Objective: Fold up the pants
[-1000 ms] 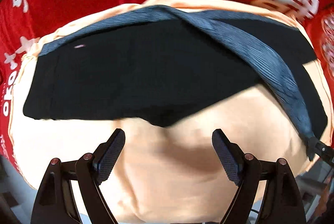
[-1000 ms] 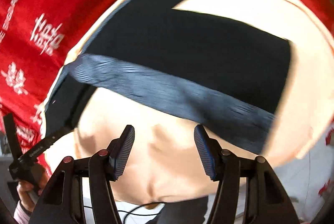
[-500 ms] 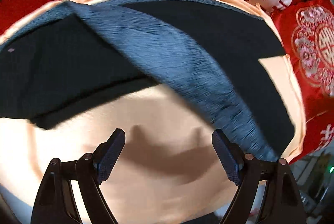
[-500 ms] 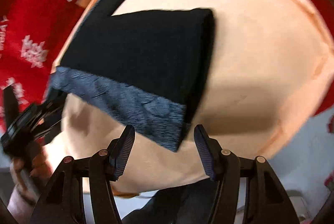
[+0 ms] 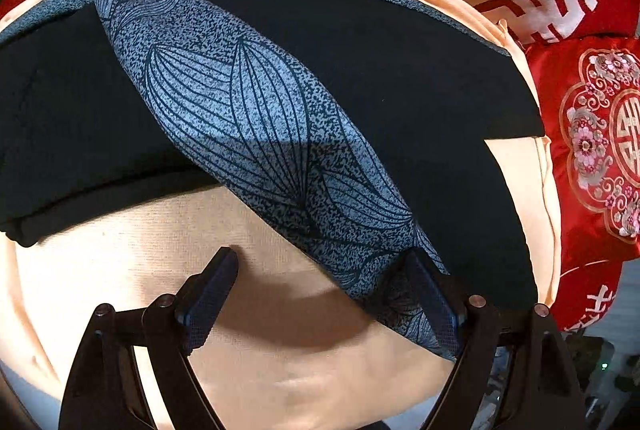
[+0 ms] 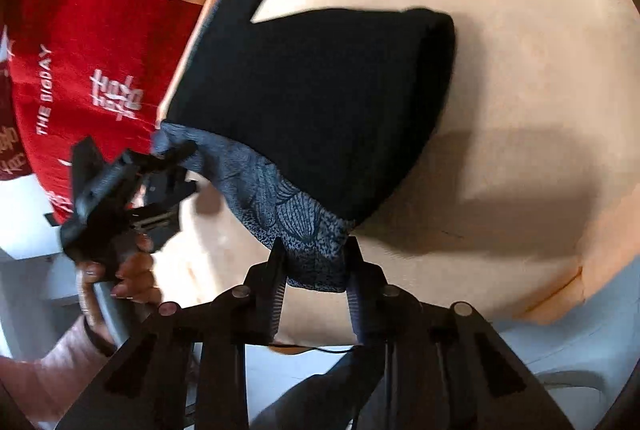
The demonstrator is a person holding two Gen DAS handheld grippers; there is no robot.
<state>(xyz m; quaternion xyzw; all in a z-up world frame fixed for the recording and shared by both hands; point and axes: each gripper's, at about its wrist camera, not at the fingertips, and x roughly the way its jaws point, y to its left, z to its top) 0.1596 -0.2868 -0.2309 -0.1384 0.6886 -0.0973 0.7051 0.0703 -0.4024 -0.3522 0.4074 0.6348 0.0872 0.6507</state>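
Left wrist view: the left gripper (image 5: 324, 294) has its fingers spread wide over the peach cloth-covered surface (image 5: 280, 350); the black pants with a blue leaf-patterned waistband (image 5: 256, 117) fill the middle of the frame, the band's lower end beside the right finger.

Right wrist view: the right gripper (image 6: 316, 266), at bottom centre, has its fingers clamped on the waistband's end; the left gripper (image 6: 172, 165) appears at the left edge, at the band's other end.

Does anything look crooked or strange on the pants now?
Yes. The patterned waistband runs diagonally across the black pants, not aligned with their edges, on the peach cloth. No tear shows.

Bright side light, hard shadows, fisheye warp
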